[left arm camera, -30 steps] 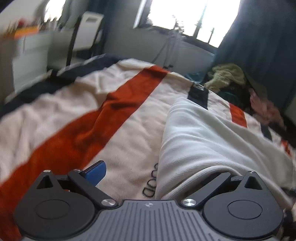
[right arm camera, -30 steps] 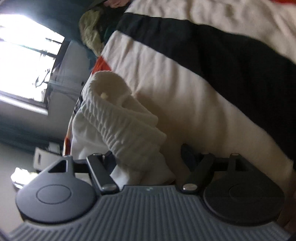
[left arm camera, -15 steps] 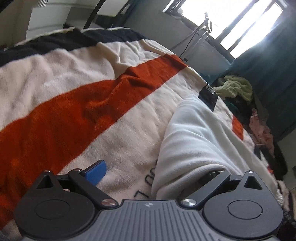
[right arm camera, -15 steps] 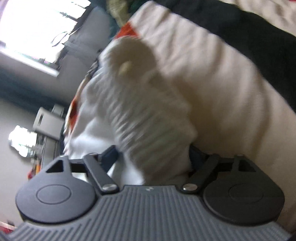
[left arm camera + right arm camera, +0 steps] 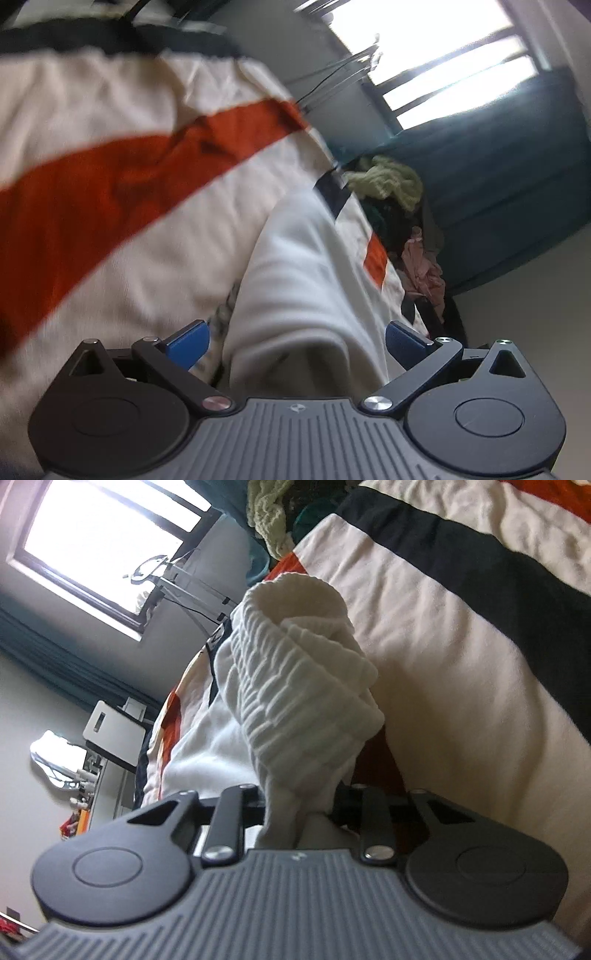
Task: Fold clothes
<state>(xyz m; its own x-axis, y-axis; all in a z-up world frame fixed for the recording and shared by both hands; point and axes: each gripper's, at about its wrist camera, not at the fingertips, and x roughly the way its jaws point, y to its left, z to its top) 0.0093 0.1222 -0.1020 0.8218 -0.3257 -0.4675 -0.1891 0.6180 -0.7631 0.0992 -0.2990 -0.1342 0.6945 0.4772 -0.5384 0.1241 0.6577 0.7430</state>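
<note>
A white garment (image 5: 295,280) lies on a bed with a white, orange and dark striped blanket (image 5: 92,192). In the left wrist view my left gripper (image 5: 297,341) is open; a fold of the garment lies between its two blue fingers (image 5: 186,341), which stand wide apart. In the right wrist view my right gripper (image 5: 301,805) is shut on the garment's ribbed white hem (image 5: 295,679), which bunches up from between the jaws. The fingertips are hidden by the cloth.
A pile of other clothes, yellow-green (image 5: 388,181) and pink (image 5: 421,266), lies at the far end of the bed. Teal curtains (image 5: 517,166) and a bright window (image 5: 424,55) are behind. White furniture (image 5: 110,727) stands by the wall.
My left gripper has tilted and its right finger, hidden before, now shows apart from the cloth. My right gripper has closed on the ribbed hem and rolled, with the hem bunched higher.
</note>
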